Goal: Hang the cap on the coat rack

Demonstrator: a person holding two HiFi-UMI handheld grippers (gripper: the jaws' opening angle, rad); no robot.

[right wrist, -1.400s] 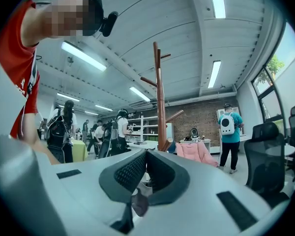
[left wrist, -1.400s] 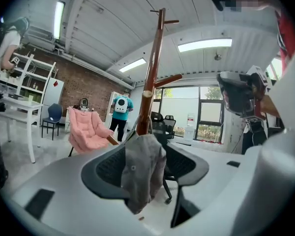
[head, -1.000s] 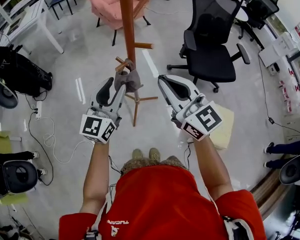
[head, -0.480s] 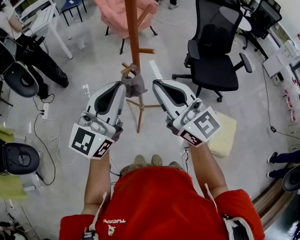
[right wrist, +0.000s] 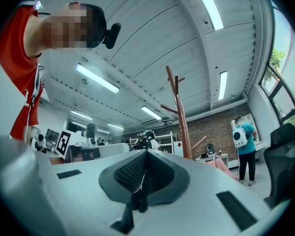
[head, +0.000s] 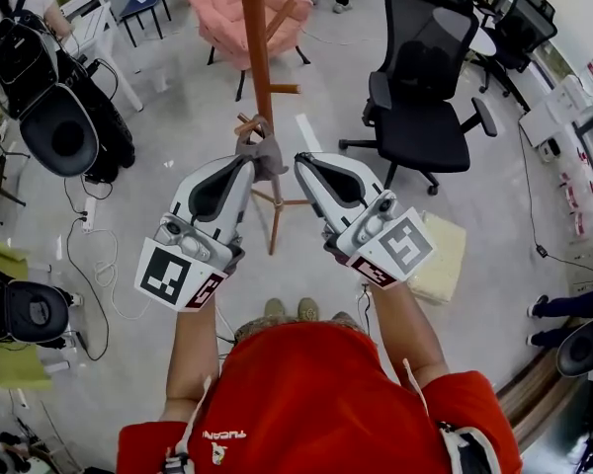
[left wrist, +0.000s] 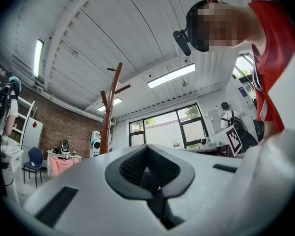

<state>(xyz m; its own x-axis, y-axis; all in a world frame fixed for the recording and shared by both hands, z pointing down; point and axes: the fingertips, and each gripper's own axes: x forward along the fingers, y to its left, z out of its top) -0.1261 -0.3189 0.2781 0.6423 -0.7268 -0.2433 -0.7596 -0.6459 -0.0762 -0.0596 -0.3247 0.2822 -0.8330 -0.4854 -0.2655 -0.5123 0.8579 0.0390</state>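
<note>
Since a second back the left gripper (head: 243,165) has snapped its jaws closed, and the two grippers have drifted a bit closer together. The cap hasn't budged.

Biggest thing is the wooden coat rack (head: 255,57), running from top centre down to its feet mid-frame. There's a black office chair (head: 425,117) upper right and a pink armchair (head: 227,8) at the top behind the pole.

The left gripper sits centre left, jaws pressed together on nothing. The right gripper (head: 299,159) is centre right, jaws together too, empty.

The grey-brown cap (head: 267,156) hangs off a short peg (head: 245,124) low on the pole, between the two tips. It's right beside the left one, can't tell if it's touching.
</note>
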